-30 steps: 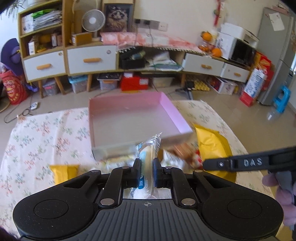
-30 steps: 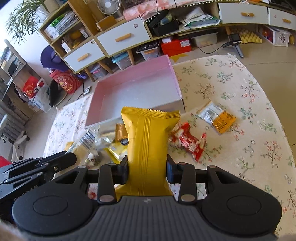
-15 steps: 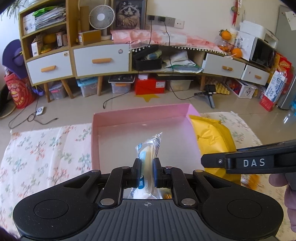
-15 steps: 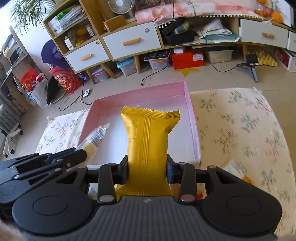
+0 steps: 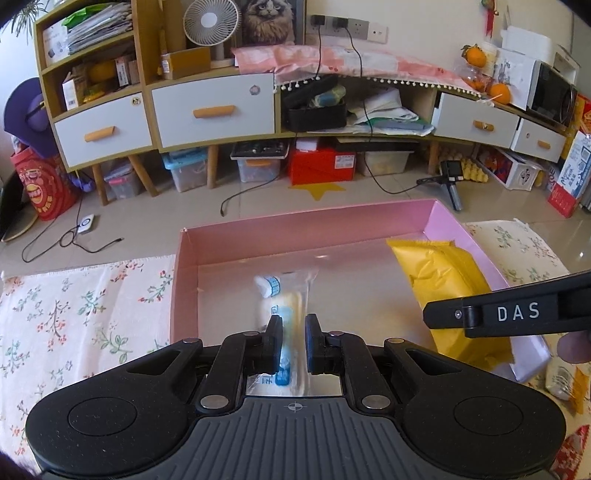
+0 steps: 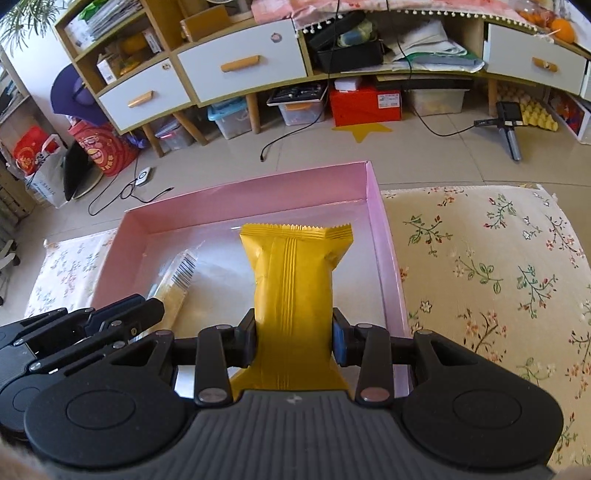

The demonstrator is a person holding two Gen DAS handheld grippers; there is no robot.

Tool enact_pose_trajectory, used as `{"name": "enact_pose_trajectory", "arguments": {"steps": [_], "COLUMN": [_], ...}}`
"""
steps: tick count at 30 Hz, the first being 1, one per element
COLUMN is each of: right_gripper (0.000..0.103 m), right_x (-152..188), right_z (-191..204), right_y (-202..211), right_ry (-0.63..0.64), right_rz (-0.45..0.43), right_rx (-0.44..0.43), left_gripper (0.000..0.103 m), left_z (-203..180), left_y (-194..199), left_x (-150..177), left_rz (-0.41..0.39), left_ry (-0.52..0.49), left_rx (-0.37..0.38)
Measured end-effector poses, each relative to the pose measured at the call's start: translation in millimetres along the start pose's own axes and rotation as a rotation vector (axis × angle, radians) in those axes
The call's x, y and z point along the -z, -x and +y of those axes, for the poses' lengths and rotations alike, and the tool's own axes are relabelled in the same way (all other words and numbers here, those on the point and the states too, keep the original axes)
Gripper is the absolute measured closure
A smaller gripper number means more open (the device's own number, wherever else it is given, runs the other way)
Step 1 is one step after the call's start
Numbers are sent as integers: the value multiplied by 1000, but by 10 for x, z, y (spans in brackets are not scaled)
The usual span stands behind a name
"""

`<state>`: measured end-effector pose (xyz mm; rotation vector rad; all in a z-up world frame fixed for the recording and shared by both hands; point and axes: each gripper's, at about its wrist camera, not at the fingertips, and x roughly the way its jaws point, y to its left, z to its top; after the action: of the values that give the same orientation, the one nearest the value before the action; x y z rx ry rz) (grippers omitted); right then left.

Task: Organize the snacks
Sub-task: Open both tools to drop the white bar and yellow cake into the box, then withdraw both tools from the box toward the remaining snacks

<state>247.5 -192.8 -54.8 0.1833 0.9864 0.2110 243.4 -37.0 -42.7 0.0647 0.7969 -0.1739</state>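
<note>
A yellow snack packet [image 6: 293, 273], plain of readable print on the side shown, hangs over the right half of an open pink box [image 6: 380, 229], pinched low down between the pads of the right gripper [image 6: 294, 341]. Left of it, the left gripper [image 5: 292, 341] is clamped on a clear-wrapped snack [image 5: 284, 295] with a blue-and-white label whose characters are too blurred to read; a barcode shows on the wrapper in the right wrist view. The right gripper's side bears the white letters "DAS" [image 5: 517, 312], with a fingertip [image 5: 574, 345] just below. The box sits on a floral cloth [image 6: 491, 273]. Beyond stand a cabinet with white drawers [image 5: 212, 110], a small fan [image 5: 210, 24] and a red storage box [image 5: 321, 164].
</note>
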Motion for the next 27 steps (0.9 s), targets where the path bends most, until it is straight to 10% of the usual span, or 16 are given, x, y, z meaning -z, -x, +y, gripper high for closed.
{"name": "enact_pose_trajectory", "arguments": {"steps": [13,27], "right_gripper": [35,14], "right_x": [-33,220], "right_z": [54,-26], "right_y": [172,768], "right_ry": [-19,-39], "right_rz": [-27,-47], "right_rx": [-11,7], "left_gripper": [44,16], "left_z": [9,157], "left_y": [152,893], "left_x": [-17,227], "left_rz": [9,11], "left_ry": [-8,34], "left_rx": [12,-8]}}
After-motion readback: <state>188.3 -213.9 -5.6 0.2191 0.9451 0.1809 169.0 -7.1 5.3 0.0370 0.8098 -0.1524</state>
